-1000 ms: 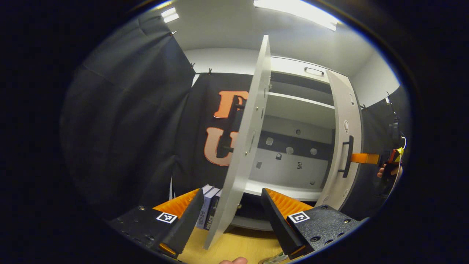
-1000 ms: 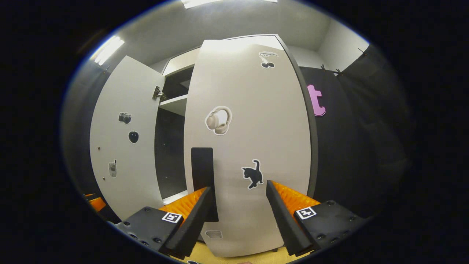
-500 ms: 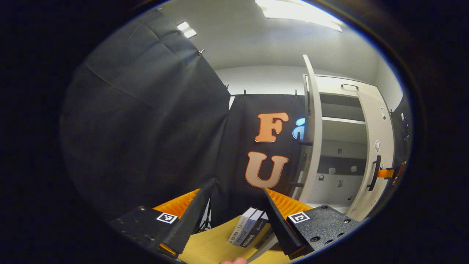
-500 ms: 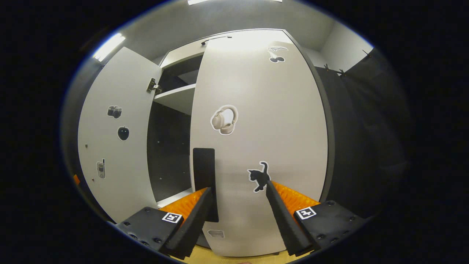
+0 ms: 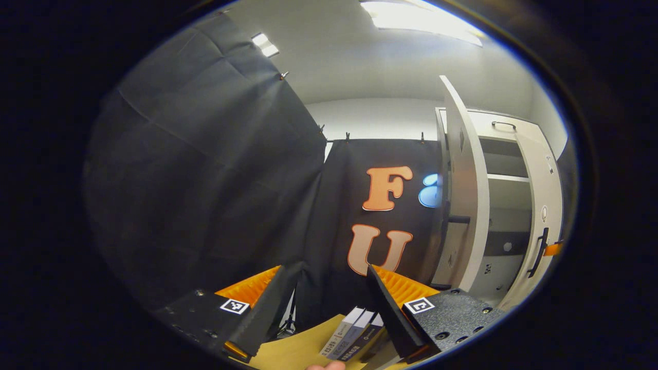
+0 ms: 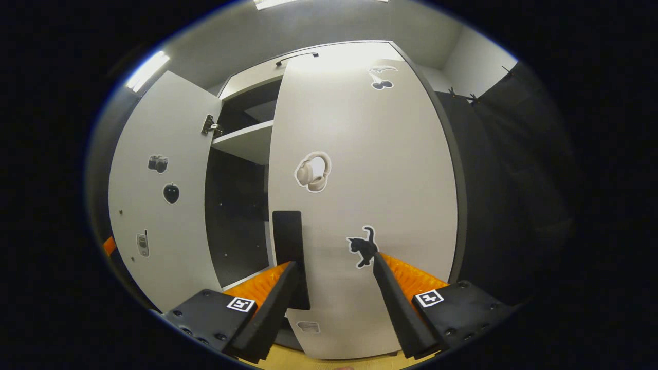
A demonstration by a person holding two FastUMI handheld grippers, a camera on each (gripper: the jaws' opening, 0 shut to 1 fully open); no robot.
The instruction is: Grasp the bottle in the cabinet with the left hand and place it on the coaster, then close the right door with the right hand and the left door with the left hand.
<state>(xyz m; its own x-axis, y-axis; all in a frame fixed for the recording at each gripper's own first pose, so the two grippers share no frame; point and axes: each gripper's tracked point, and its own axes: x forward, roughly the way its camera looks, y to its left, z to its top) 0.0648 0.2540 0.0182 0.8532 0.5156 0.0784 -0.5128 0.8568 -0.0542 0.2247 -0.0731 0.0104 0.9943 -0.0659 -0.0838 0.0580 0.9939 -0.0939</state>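
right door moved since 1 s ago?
Yes. The right door has swung further shut: the dark gap beside the shelf is narrower, and its right edge hides more booth wall.

Black cloth walls [image 5: 205, 180] hang under a white ceiling [image 5: 360, 56] with bright strip lights [image 5: 421, 20].

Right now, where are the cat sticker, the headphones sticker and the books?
cat sticker [image 6: 363, 247], right gripper view, on the cat's body.
headphones sticker [image 6: 312, 172], right gripper view, on its middle.
books [image 5: 349, 334], left gripper view, on the spines.
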